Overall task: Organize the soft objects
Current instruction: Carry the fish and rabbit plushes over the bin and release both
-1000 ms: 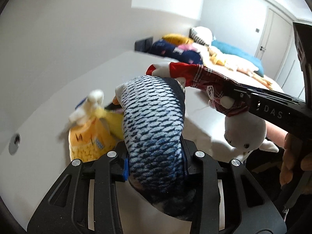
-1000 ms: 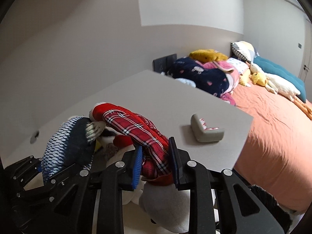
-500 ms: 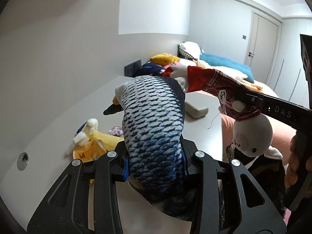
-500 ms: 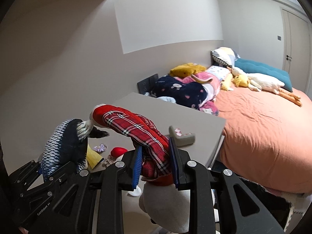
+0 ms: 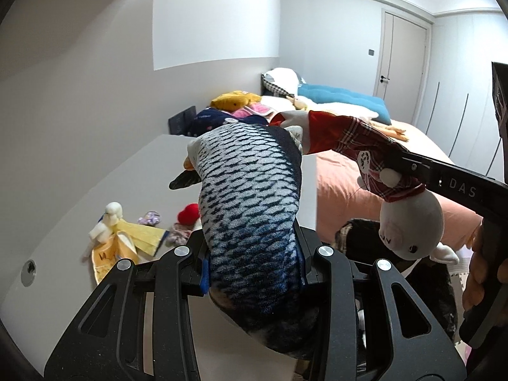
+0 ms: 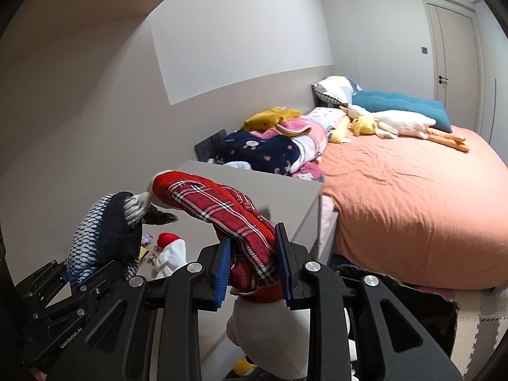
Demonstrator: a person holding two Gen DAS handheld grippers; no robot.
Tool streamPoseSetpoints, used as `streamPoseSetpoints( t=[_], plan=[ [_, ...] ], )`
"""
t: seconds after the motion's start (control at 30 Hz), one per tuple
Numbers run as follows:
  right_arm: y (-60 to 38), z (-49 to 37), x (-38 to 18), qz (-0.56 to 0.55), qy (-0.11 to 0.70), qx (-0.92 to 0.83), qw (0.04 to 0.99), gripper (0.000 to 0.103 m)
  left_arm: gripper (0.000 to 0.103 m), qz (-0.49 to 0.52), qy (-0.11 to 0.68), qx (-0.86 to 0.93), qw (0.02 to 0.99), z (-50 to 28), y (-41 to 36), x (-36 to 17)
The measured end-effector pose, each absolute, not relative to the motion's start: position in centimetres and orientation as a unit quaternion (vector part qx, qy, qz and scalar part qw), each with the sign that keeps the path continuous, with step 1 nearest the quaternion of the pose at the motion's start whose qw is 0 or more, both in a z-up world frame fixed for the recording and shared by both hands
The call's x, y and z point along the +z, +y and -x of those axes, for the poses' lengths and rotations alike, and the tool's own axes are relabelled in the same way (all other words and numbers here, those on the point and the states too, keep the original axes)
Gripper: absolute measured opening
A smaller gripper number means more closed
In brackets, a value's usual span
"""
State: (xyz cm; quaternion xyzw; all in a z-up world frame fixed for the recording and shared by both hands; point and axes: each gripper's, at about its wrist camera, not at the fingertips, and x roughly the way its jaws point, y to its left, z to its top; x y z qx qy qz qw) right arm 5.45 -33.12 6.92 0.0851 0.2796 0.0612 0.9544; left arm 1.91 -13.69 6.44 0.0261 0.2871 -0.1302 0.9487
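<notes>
While both toys hang in the air over the near edge of the grey surface [image 5: 133, 171], each pair of tongs is clamped on its own load: the left tongs [image 5: 254, 266] squeeze the blue-and-white scaled plush fish [image 5: 250, 200] around its middle, and the right tongs [image 6: 254, 266] pinch the red tartan trouser leg of a white-headed plush doll [image 6: 222, 212], whose head dangles below them. The two toys touch or nearly touch at their far tips, ahead of both tongs. The doll looks the riskier hold, since only thin cloth sits between the pads and the heavy head pulls down; a quick swing could slide the fabric out. The fish bulges past the pads and could squirm free if the squeeze eases. A yellow cloth doll [image 5: 123, 244] and a small red plush piece [image 5: 188, 213] lie on the surface below the left tongs, and either carried toy could land among them
</notes>
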Motion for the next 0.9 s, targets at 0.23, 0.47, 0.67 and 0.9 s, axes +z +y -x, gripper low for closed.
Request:
streamPoseSetpoints(
  t=[0.23,0.47,0.67,0.9],
  plan=[
    [-35.5,-2.8,7.0,-0.087,0.273,0.047,0.957,0.028,0.037,-0.029,0.292,-0.145,0.945,-0.7,-15.9,6.1],
    [-38.9,0.2,6.4,-0.102,0.268,0.023,0.958,0.029,0.038,-0.046,0.291,-0.17,0.94,0.9,-19.3,5.9],
    [-41.8,2.2,6.0,-0.114,0.265,0.0,0.957,0.029,0.038,-0.057,0.288,-0.189,0.937,2.1,-22.0,5.8],
    [-44.6,4.4,5.7,-0.123,0.259,-0.028,0.957,0.029,0.039,-0.072,0.289,-0.217,0.93,3.1,-24.8,5.7]
  ],
)
